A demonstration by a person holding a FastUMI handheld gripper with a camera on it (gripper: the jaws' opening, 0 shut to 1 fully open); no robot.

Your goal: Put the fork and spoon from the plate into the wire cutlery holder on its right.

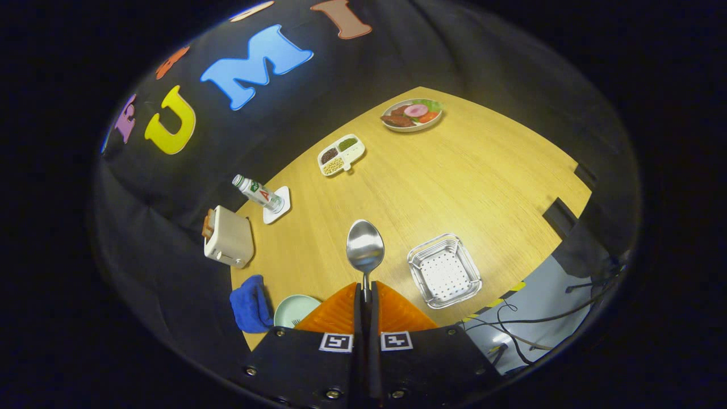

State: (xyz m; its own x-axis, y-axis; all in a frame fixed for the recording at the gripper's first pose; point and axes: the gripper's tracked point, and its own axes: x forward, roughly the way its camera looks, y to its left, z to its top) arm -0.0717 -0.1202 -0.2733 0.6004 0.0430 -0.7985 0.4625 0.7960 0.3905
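My gripper (365, 295) is shut on the handle of a metal spoon (365, 249). The spoon's bowl sticks out ahead of the fingertips, held high above the wooden table (454, 182). To the right of the fingers stands the wire cutlery holder (444, 270), a square metal basket with a perforated bottom and nothing inside that I can make out. Left of the fingers lies the pale green plate (294, 309), partly hidden behind them. The tines of a fork (295, 323) show on it by the finger's edge.
A blue cloth (250, 304) lies beside the plate. Further left stand a toaster (228, 237) and a tilted-looking bottle (258, 193) on a white coaster. A divided snack tray (341, 154) and a plate of food (412, 115) sit at the far side. Cables lie on the floor to the right.
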